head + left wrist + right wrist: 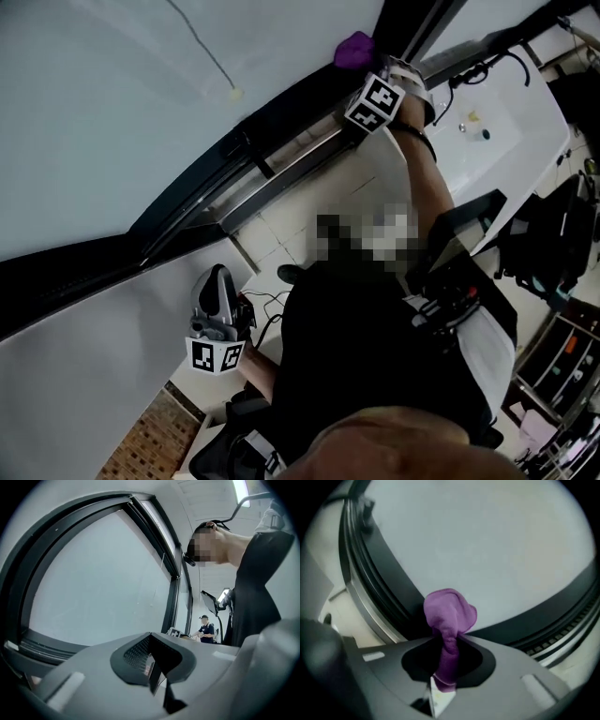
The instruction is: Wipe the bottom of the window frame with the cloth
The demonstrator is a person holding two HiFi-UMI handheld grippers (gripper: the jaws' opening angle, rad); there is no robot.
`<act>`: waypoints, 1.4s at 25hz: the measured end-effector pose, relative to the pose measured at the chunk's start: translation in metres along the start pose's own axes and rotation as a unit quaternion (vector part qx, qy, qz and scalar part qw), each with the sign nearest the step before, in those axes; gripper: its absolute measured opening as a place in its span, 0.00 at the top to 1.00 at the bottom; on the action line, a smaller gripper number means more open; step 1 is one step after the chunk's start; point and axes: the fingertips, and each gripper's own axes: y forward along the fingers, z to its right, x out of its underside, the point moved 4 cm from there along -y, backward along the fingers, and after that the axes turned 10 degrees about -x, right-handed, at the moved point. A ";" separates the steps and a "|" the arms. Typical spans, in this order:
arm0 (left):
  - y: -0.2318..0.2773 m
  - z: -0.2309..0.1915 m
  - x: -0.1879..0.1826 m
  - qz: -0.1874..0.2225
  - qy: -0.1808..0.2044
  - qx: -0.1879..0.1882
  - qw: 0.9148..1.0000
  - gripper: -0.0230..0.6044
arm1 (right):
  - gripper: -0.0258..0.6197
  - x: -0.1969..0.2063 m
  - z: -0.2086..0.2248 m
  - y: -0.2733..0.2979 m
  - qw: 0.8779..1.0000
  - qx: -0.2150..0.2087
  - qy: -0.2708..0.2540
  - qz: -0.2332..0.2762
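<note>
A bunched purple cloth (449, 616) sticks out from my right gripper (449, 641), which is shut on it. In the head view that cloth (354, 49) rests against the black bottom rail of the window frame (234, 159), with the right gripper (386, 86) just behind it at the upper right. The cloth's tip touches the dark frame rail (393, 606) below the glass. My left gripper (217, 305) hangs low near the white wall under the window, away from the frame. In the left gripper view its jaws (157, 672) are pressed together with nothing between them.
A metal sliding track (281, 173) runs beside the black rail. A white counter (487, 131) with small items and cables lies at the upper right. Another person (205, 631) stands far off by the windows. Black equipment (553, 234) crowds the right side.
</note>
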 end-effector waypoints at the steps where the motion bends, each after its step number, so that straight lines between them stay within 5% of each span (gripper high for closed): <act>1: -0.003 -0.003 0.000 0.003 -0.004 -0.004 1.000 0.96 | 0.86 -0.018 -0.012 -0.027 0.997 -0.042 0.028 0.066; 3: -0.006 -0.006 0.000 0.011 -0.008 -0.008 1.000 0.96 | 0.86 -0.064 -0.040 -0.073 0.964 -0.143 0.079 0.212; 5: -0.009 -0.007 -0.003 0.018 -0.005 -0.005 1.000 0.96 | 0.86 -0.106 -0.068 -0.096 0.929 -0.200 0.089 0.299; 7: -0.012 -0.008 -0.004 0.023 -0.005 -0.004 1.000 0.96 | 0.86 -0.136 -0.095 -0.090 0.929 -0.204 0.046 0.304; 9: -0.016 -0.007 -0.002 0.022 -0.009 -0.007 1.000 0.96 | 0.86 -0.159 -0.127 -0.066 0.941 -0.196 -0.027 0.273; 12: -0.021 -0.007 0.001 0.016 -0.013 -0.013 1.000 0.96 | 0.88 -0.175 -0.152 -0.044 0.943 -0.185 -0.109 0.253; 18: -0.024 -0.014 0.002 0.027 -0.014 -0.020 0.999 0.96 | 0.87 -0.113 -0.098 0.002 0.967 -0.092 -0.205 0.121; 21: -0.028 -0.018 0.005 0.027 -0.017 -0.027 0.999 0.96 | 0.87 -0.071 -0.058 0.030 0.969 -0.061 -0.235 0.041; 24: -0.030 -0.019 0.005 0.027 -0.018 -0.032 0.999 0.96 | 0.87 -0.042 -0.027 0.051 0.954 -0.032 -0.295 -0.035; 28: -0.030 -0.021 0.004 0.029 -0.016 -0.035 0.999 0.96 | 0.87 -0.038 -0.022 0.056 0.922 -0.006 -0.381 -0.073; 35: -0.028 -0.018 0.008 0.023 -0.017 -0.033 0.999 0.96 | 0.87 -0.001 0.009 0.082 0.898 0.035 -0.406 -0.168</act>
